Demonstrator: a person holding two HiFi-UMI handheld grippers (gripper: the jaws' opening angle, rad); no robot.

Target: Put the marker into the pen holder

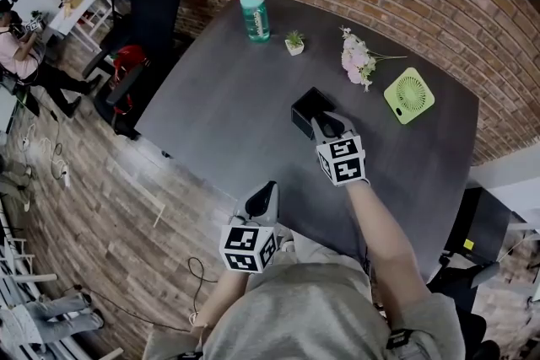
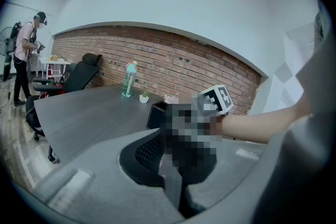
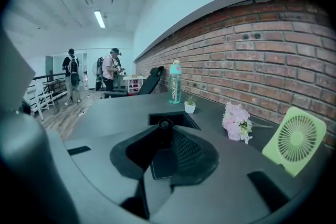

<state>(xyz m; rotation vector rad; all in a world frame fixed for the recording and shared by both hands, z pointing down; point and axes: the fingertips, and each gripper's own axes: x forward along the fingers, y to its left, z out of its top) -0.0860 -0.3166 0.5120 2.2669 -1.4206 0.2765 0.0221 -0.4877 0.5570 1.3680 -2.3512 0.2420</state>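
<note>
Black marker (image 3: 165, 124) sits pinched between the right gripper's (image 1: 331, 125) jaws, which stand only as far apart as its barrel, just above the pen holder's (image 1: 302, 119) rim. The left gripper (image 1: 263, 198) hangs well back from the pen holder, its jaws together and empty.

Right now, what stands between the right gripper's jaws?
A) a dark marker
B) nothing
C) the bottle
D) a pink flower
A: the dark marker stands upright between the pads of the right gripper, as that gripper's view shows, just before the pen holder.
</note>
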